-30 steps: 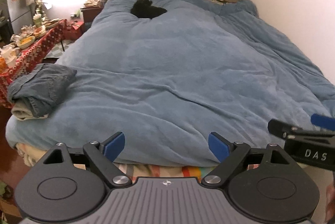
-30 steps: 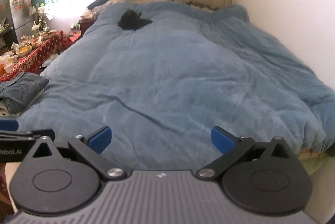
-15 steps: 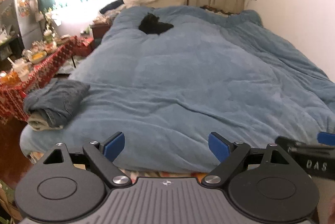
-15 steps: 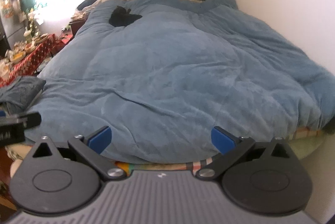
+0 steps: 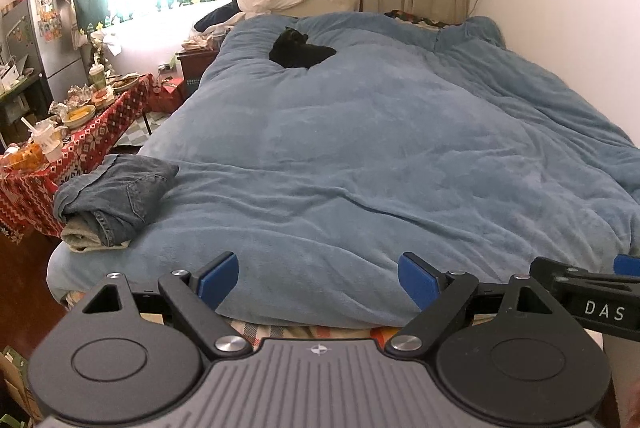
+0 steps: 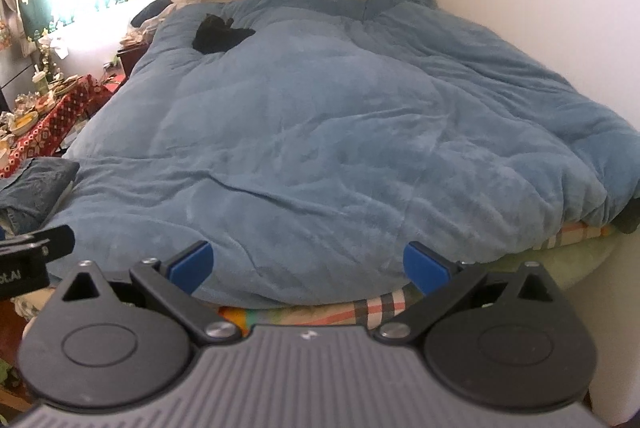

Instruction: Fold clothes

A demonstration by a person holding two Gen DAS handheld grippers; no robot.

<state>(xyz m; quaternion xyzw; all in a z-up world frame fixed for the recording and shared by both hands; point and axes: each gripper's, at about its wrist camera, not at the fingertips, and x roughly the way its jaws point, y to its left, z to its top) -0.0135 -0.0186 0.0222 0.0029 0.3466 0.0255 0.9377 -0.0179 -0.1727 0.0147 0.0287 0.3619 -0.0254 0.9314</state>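
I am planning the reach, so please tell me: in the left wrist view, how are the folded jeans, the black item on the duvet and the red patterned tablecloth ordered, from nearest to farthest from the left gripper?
From the left gripper:
1. Folded jeans, near left corner of the bed.
2. Red patterned tablecloth, beyond the bed's left edge.
3. Black item, far end of the duvet.

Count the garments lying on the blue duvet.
3 visible: jeans folded at the near left corner, a pale garment beneath them, a black item far up. More may be hidden underneath.
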